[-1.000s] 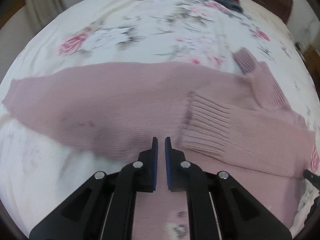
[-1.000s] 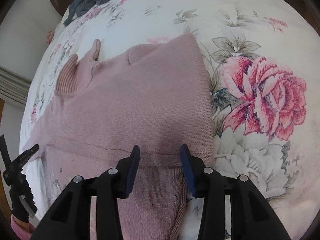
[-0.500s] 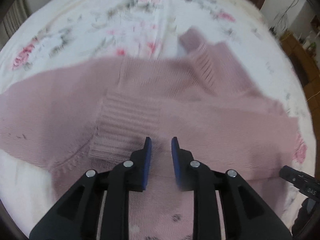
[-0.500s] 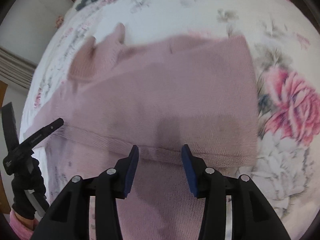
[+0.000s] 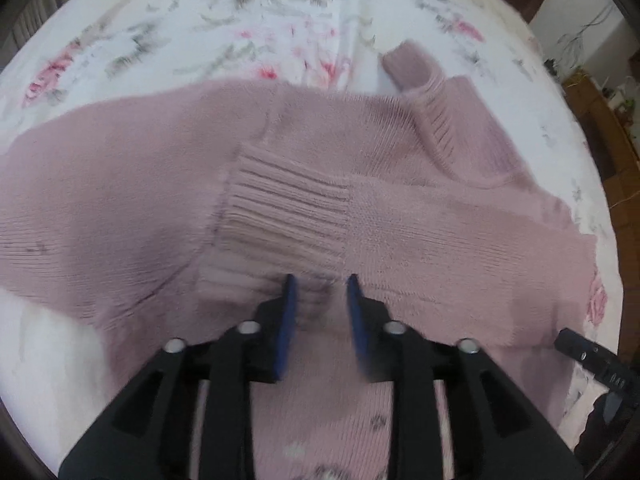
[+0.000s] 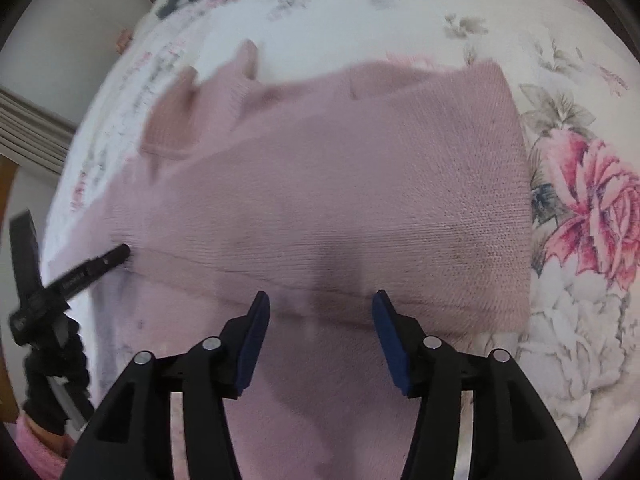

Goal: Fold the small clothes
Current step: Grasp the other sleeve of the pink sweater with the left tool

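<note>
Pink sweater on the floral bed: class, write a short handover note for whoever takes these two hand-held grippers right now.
Left hand-held gripper: open, empty, poised at the ribbed cuff of the sleeve folded across the body.
Right hand-held gripper: open, empty, over the folded edge near the sweater's right side.
Pink sweater: flat on the floral bedspread, collar pointing away.
Done: sleeves appear folded in.
Left: probably fold the body over, then set it aside.
</note>
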Motion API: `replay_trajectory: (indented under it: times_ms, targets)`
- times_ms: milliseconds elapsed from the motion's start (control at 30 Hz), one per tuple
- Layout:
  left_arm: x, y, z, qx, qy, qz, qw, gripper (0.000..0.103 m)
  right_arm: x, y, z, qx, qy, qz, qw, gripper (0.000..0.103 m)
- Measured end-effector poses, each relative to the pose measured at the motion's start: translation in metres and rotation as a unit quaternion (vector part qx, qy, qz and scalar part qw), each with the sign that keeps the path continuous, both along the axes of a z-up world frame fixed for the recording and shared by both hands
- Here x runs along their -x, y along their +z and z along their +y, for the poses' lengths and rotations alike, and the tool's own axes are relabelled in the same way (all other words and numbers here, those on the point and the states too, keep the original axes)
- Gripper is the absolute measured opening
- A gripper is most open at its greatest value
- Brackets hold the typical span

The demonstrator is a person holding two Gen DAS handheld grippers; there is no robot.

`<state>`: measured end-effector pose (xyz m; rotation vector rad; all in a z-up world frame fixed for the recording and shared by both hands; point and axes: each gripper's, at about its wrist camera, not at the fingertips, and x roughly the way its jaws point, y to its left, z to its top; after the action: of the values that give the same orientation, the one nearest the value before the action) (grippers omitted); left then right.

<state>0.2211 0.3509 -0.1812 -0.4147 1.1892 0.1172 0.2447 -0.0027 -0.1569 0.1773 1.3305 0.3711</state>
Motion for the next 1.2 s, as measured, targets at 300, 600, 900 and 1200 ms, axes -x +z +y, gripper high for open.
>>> replay_trajectory:
  times_ms: [300,600,900,1200]
  targets:
    - [0.087,0.021,0.102,-0.004,0.086,-0.02,0.9961,0.038,0.043,0.014,0.063,-0.007,0.086,-0.003,0.996,0.055]
    - [0.153,0.018,0.24,-0.006,0.221,-0.018,0.9751,0.038,0.069,-0.007,0.126,0.012,0.146,0.01,0.989,0.056]
    - [0.177,-0.006,0.321,0.094,0.32,-0.064,0.9407,0.038,0.069,-0.024,0.136,0.027,0.146,0.02,0.989,0.056]
    - [0.178,-0.016,0.355,0.152,0.38,-0.122,0.9043,0.036,0.067,-0.031,0.144,0.033,0.152,0.022,0.988,0.056]
